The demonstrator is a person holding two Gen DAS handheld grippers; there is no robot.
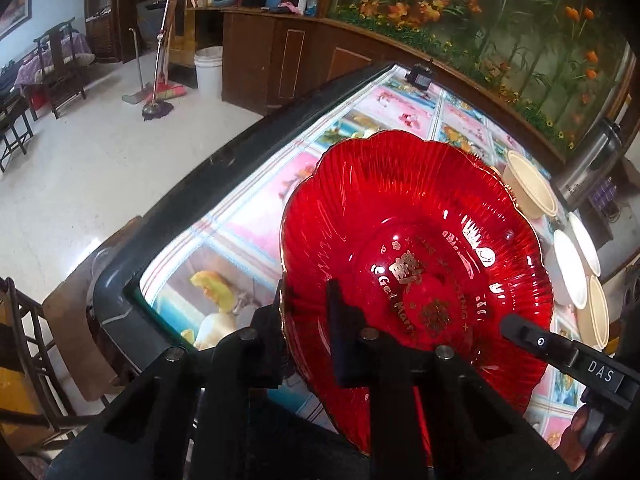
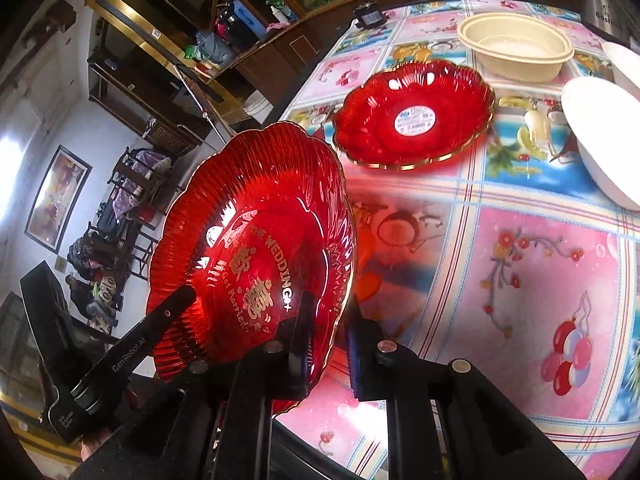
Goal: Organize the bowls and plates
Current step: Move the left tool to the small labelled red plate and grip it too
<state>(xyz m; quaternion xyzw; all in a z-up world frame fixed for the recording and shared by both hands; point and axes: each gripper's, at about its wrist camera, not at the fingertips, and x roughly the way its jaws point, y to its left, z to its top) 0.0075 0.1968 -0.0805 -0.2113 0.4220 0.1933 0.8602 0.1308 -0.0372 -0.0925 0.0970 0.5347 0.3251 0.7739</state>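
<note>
A red scalloped glass plate [image 1: 416,240] with gold lettering is held up off the table, tilted, by both grippers. My left gripper [image 1: 310,308] is shut on its near rim. My right gripper [image 2: 328,320] is shut on the opposite rim of the same plate [image 2: 256,240]. The other gripper's finger shows in each view, at the plate's edge. A second red plate [image 2: 414,114] with a white sticker lies flat on the table. A cream oval bowl [image 2: 516,44] stands behind it. White bowls [image 2: 600,132] stand at the right.
The table [image 2: 520,260] has a flowered plastic cover and a dark rim [image 1: 168,216]. Cream and white bowls [image 1: 568,264] line its far side in the left wrist view. A steel flask [image 1: 592,164] stands past them. A small black device [image 2: 368,14] sits at the far corner.
</note>
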